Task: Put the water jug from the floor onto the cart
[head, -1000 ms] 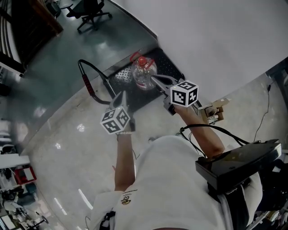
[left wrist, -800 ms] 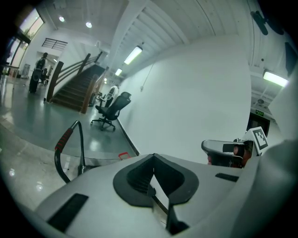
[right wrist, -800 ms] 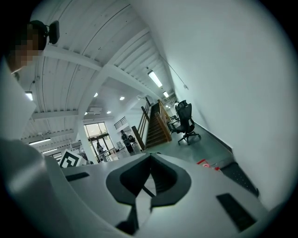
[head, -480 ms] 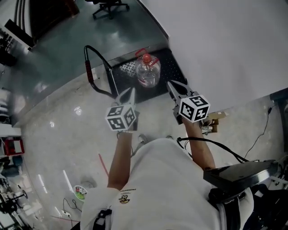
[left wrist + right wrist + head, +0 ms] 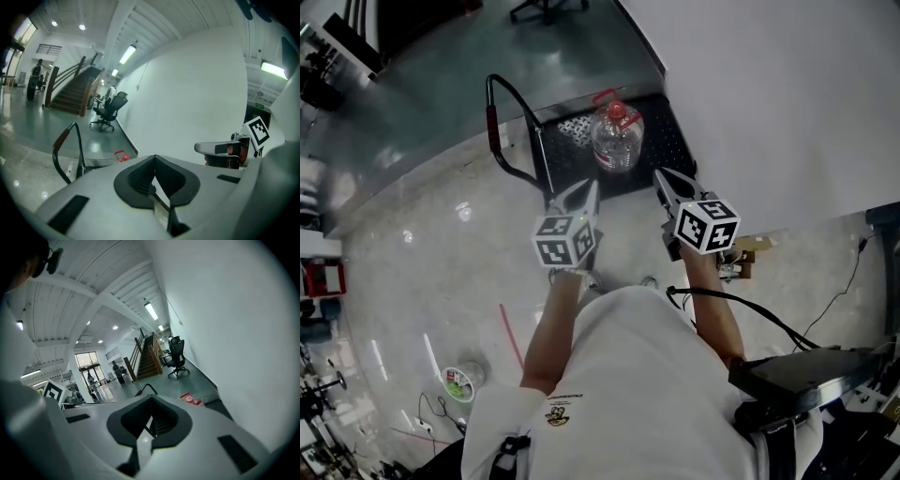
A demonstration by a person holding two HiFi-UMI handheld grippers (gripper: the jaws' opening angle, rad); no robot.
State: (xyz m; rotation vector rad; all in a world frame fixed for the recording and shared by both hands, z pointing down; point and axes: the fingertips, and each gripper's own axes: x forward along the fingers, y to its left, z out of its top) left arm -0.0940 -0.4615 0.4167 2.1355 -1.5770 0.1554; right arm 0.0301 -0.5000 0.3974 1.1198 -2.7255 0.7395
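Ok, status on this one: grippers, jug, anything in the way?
Both shut, empty: left gripper, right gripper. Upright water jug sits on the cart, unheld. Nothing in the way.

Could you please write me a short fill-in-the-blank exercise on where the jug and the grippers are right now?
The water jug has a ____ cap.
It stands on the cart, not on the ____.
The left gripper and the right gripper are both shut and hold ____.
Missing: red; floor; nothing.

Your water jug (image 5: 616, 142) stands on the cart (image 5: 670, 152); your left gripper (image 5: 579, 195) and right gripper (image 5: 667, 181) hover nearby, clear of it.
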